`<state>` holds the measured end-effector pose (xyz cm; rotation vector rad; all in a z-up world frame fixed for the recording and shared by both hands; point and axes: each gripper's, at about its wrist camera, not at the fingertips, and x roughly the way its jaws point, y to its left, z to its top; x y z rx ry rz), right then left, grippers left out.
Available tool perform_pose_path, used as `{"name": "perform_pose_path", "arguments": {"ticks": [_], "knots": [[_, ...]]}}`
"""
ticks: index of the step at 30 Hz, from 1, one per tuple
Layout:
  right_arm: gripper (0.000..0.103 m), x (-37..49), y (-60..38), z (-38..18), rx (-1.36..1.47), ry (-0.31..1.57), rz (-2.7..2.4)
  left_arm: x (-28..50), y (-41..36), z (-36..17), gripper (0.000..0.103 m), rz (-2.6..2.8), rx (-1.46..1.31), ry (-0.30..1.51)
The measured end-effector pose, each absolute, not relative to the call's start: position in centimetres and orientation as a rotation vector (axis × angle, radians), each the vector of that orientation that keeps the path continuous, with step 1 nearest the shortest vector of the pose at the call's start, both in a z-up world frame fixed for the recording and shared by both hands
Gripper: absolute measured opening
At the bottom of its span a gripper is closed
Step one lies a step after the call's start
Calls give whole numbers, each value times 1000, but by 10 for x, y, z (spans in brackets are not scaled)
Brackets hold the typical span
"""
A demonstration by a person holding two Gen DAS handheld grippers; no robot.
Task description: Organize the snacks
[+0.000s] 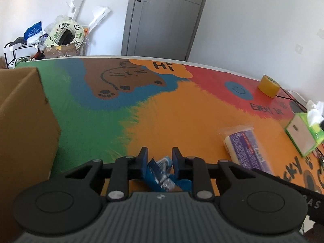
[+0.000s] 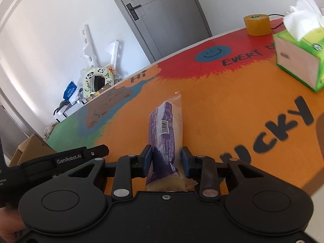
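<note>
A crumpled blue snack packet [image 1: 162,172] lies on the orange part of the mat, and my left gripper [image 1: 160,154] is shut on it, blue pads pressing both sides. A long purple-and-clear snack pack [image 2: 165,125] lies lengthwise ahead of my right gripper [image 2: 166,151], whose pads are shut on its near end. The left wrist view also has this purple pack [image 1: 247,147] at the right. An open cardboard box [image 1: 24,121] stands at the left of the table. It sits beyond the body of the left gripper [image 2: 81,156] in the right wrist view.
A colourful mat [image 1: 182,111] covers the table. A green tissue box [image 2: 297,60] and a yellow tape roll [image 2: 257,25] with a black cable stand at the far right. Beyond the table are a grey door [image 1: 162,16] and a cluttered rack [image 1: 30,40].
</note>
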<state>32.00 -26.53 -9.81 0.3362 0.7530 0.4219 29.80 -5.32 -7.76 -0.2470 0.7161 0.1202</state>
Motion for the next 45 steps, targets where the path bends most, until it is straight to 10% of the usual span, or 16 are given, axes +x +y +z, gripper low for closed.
{"name": "perform_pose_path", "arguments": {"ticks": [12,32,38,45], "knots": [[32,295,-267,-99,351,760,405,282,-58,-68,70,137,-219,705],[38,285,-262,-97,336,750,388,274,-60,-76,67,132,-167,696],[45,287,-254,-96,295,750,391,277,-60,-85,41,141,-167,707],[51,284,-246,-95,248,741,392,266,-57,-84,37,113,-185,706]]}}
